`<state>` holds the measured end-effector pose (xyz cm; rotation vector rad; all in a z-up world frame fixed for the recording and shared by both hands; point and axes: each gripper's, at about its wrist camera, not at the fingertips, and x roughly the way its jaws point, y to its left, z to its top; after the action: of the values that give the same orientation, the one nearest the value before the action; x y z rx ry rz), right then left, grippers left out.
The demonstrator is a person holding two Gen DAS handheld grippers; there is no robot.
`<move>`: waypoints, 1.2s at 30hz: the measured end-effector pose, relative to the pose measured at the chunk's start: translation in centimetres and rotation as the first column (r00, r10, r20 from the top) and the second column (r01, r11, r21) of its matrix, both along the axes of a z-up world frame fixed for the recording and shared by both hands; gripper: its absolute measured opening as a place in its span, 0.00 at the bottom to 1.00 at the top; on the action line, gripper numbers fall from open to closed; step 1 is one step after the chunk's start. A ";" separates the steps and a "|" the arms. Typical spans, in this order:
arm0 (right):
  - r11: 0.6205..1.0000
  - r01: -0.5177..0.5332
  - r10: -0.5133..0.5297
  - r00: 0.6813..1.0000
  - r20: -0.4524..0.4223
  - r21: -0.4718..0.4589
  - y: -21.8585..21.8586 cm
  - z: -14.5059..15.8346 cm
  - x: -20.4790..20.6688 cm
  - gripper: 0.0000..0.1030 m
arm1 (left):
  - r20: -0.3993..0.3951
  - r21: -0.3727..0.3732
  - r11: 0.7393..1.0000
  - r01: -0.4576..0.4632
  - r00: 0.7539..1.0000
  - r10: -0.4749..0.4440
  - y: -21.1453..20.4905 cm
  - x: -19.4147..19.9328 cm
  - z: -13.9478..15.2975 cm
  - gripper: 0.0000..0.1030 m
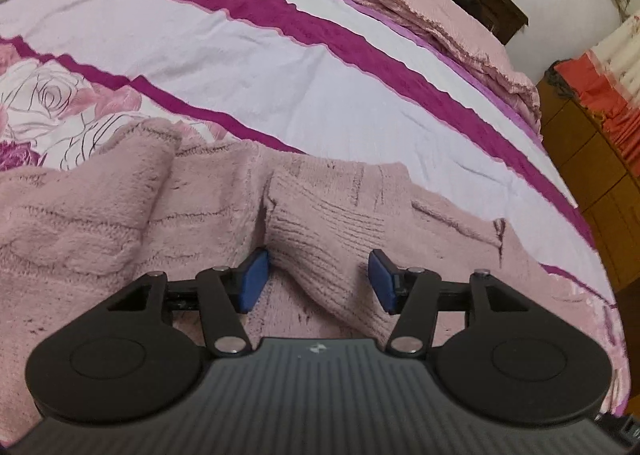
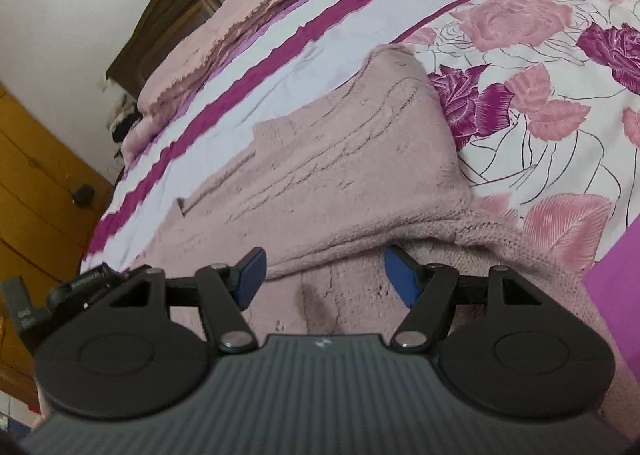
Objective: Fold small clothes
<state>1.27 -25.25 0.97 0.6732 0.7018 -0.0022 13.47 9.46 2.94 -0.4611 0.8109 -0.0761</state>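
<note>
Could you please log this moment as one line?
left gripper: open over pink sweater | right gripper: open at sweater fold | bedsheet: underneath

Only a small pale logo on each gripper body (image 1: 319, 349) (image 2: 322, 343) shows, too small to read.

One pink sweater (image 1: 312, 223), two grippers, one bed (image 1: 240, 67).

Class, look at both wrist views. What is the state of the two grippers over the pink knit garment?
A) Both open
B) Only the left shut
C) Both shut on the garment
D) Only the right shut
A: the left gripper and right gripper both show blue fingers spread wide apart over the pink knit garment, clamping nothing.
</note>
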 end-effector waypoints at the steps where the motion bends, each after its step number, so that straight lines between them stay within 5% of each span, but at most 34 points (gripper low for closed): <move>1: 1.000 0.010 -0.010 1.000 0.003 0.009 -0.1 -0.1 0.1 0.66 | 0.002 0.013 1.000 0.001 1.000 -0.001 -0.2 0.0 0.0 0.56; 2: 1.000 0.021 -0.021 1.000 0.006 0.021 -0.3 -0.1 0.2 0.67 | 0.007 0.025 1.000 0.001 1.000 -0.001 -0.3 -0.1 0.1 0.53; 6: 0.994 0.070 -0.072 0.997 0.016 0.081 -1.6 -0.5 0.8 0.66 | 0.013 0.028 1.000 -0.004 1.000 0.004 0.0 -0.4 0.2 0.17; 8: 0.993 0.076 -0.078 0.997 0.019 0.087 -2.0 -0.5 1.4 0.65 | 0.018 0.014 1.000 -0.007 1.000 0.007 0.3 -0.8 0.6 0.16; 9: 0.993 0.075 -0.078 0.997 0.023 0.087 -2.1 -0.5 1.6 0.56 | 0.028 0.025 1.000 -0.006 1.000 0.006 0.3 -1.2 1.0 0.15; 10: 0.994 0.071 -0.073 0.997 0.026 0.086 -2.2 -0.4 1.7 0.36 | 0.041 0.041 0.999 -0.003 0.999 0.001 0.1 -1.7 1.6 0.15; 12: 0.994 0.044 -0.048 0.998 0.043 0.098 -2.7 -0.2 1.8 0.16 | 0.072 0.062 0.998 0.003 0.997 -0.008 -0.1 -3.2 2.9 0.15; 18: 0.999 0.010 -0.015 0.995 0.099 0.054 -3.5 1.3 0.3 0.14 | 0.069 0.157 0.987 0.021 0.997 -0.032 -0.7 -6.5 4.3 0.15; 21: 1.000 -0.028 0.027 0.998 0.048 0.011 -3.3 0.8 0.3 0.14 | 0.007 0.228 0.973 0.037 0.999 -0.039 -1.1 -6.7 2.7 0.16; 24: 0.999 -0.050 0.049 0.999 -0.020 -0.013 -3.0 -0.3 0.4 0.16 | -0.038 0.216 0.975 0.047 0.999 -0.039 -0.6 -7.0 1.3 0.17; 30: 0.996 -0.079 0.078 0.996 -0.034 -0.028 -3.3 0.5 -0.7 0.17 | 0.047 0.355 0.935 0.018 0.998 -0.037 -0.2 -9.3 3.4 0.47; 36: 0.978 -0.163 0.166 0.986 0.012 -0.132 -2.4 3.1 -2.6 0.17 | 0.100 0.374 0.927 -0.033 0.995 -0.005 1.4 -10.4 5.4 0.52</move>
<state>-1.28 -27.66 4.04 0.4878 0.7274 0.1116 3.10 10.83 8.34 -0.0988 0.7032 0.0700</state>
